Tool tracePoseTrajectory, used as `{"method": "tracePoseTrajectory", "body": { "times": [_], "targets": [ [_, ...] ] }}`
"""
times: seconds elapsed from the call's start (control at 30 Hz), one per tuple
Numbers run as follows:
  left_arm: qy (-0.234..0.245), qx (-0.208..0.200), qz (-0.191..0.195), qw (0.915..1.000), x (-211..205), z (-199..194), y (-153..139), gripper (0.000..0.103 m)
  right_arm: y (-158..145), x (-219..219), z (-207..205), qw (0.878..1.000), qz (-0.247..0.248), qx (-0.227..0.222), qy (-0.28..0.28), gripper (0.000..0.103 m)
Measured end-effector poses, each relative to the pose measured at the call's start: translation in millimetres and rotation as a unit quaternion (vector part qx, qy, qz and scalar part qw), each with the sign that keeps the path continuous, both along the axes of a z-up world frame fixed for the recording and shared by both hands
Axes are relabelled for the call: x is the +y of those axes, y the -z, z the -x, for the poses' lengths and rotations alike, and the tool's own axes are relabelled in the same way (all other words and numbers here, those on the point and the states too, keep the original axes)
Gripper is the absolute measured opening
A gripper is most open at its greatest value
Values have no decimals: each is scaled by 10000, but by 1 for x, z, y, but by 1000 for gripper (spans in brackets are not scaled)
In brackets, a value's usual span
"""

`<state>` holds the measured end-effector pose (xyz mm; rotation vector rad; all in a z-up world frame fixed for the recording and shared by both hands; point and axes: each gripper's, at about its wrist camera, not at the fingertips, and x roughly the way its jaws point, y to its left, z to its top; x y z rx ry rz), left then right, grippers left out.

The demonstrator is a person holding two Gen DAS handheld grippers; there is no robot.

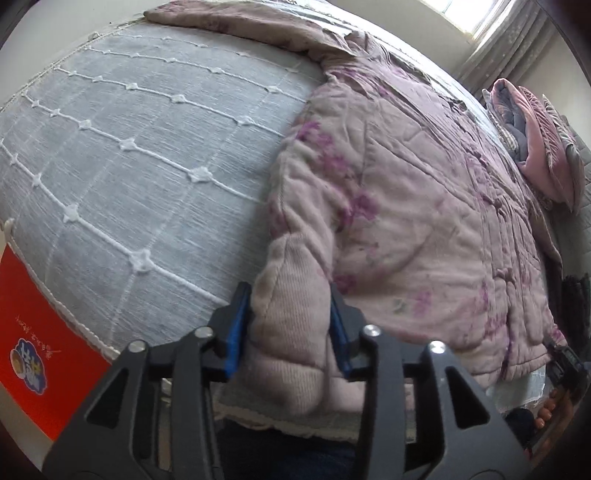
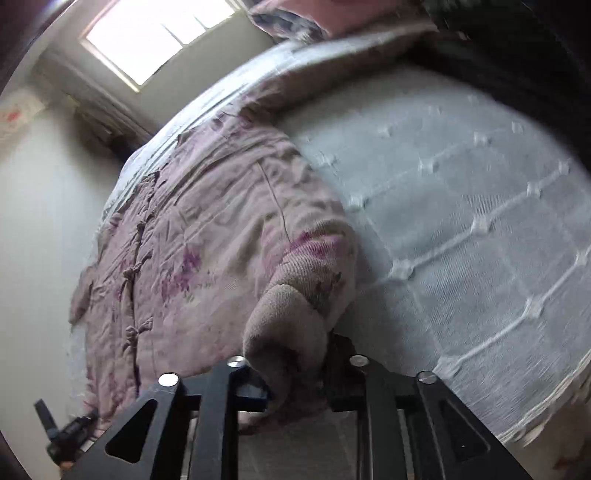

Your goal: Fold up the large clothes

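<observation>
A padded pink jacket with purple flowers lies spread on the grey-white bedspread, its knot buttons running down the front. My left gripper stands open around one sleeve cuff. That cuff lies flat and uncompressed between the blue pads. My right gripper is shut on the other sleeve cuff, which is bunched and raised off the bed, hiding the fingertips. The right gripper also shows at the far right of the left wrist view, held by a hand.
A red box sits by the bed's edge at the lower left. Pink and grey pillows are stacked at the head of the bed. Dark clothing lies at the top right. A bright window is behind the bed.
</observation>
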<state>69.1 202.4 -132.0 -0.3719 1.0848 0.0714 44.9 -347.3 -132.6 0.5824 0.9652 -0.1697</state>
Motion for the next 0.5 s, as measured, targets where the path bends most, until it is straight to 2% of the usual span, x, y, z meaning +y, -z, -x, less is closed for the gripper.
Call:
{"method": "tracePoseTrajectory", "body": {
  "times": [0.07,0.1,0.17,0.27,0.37,0.43,0.5],
  "targets": [
    [-71,-62,-139,9999,9,1,-9,45,-4,3,-4,9980,609,178,-63,51],
    [-101,-100,-166,9998,10,3,-14,45,-8,1,-4,9969,780,129,-21,53],
    [-175,-294,-259,9991,13,7,-31,47,-18,-8,4,9968,780,-122,136,54],
    [-202,-653,-559,9961,12,5,-54,61,-36,-21,15,9953,646,-616,379,54],
    [-8,-688,-622,9957,-11,-11,-59,61,-39,-5,-5,9954,757,-578,-99,54],
    [344,-732,-573,9951,-39,-26,-53,62,-30,12,-18,9954,576,-535,-540,54],
    [649,-486,-546,9952,-60,-41,-36,62,-10,32,-35,9934,404,-273,-1034,54]
  ]
}}
